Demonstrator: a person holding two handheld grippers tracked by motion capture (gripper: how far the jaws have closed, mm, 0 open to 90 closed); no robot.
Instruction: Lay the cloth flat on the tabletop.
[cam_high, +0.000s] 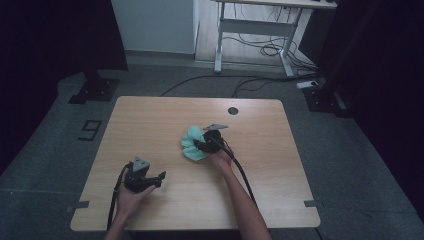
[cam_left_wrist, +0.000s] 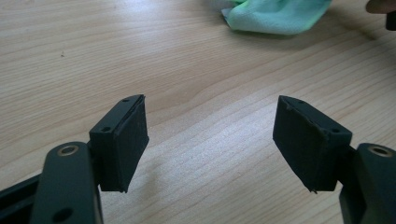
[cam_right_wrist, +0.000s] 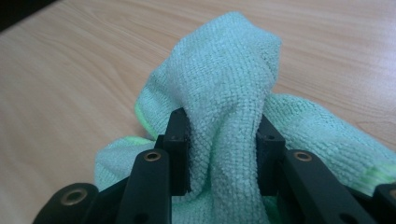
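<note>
A crumpled mint-green cloth (cam_high: 192, 144) lies near the middle of the wooden table (cam_high: 150, 120). My right gripper (cam_high: 202, 145) pinches a bunched fold of that cloth (cam_right_wrist: 224, 93) between its pads, and the fold stands up above the jaws. The rest of the cloth spreads on the wood around it. My left gripper (cam_high: 159, 179) rests low near the table's front left, jaws wide apart with bare wood between them (cam_left_wrist: 210, 135). In the left gripper view the cloth (cam_left_wrist: 275, 16) shows far off at the top edge.
A dark round cable hole (cam_high: 233, 110) sits near the table's far edge. Beyond the table stand a white desk frame (cam_high: 250, 30) and loose cables on the grey floor. Black stand bases (cam_high: 92, 90) flank the table's far corners.
</note>
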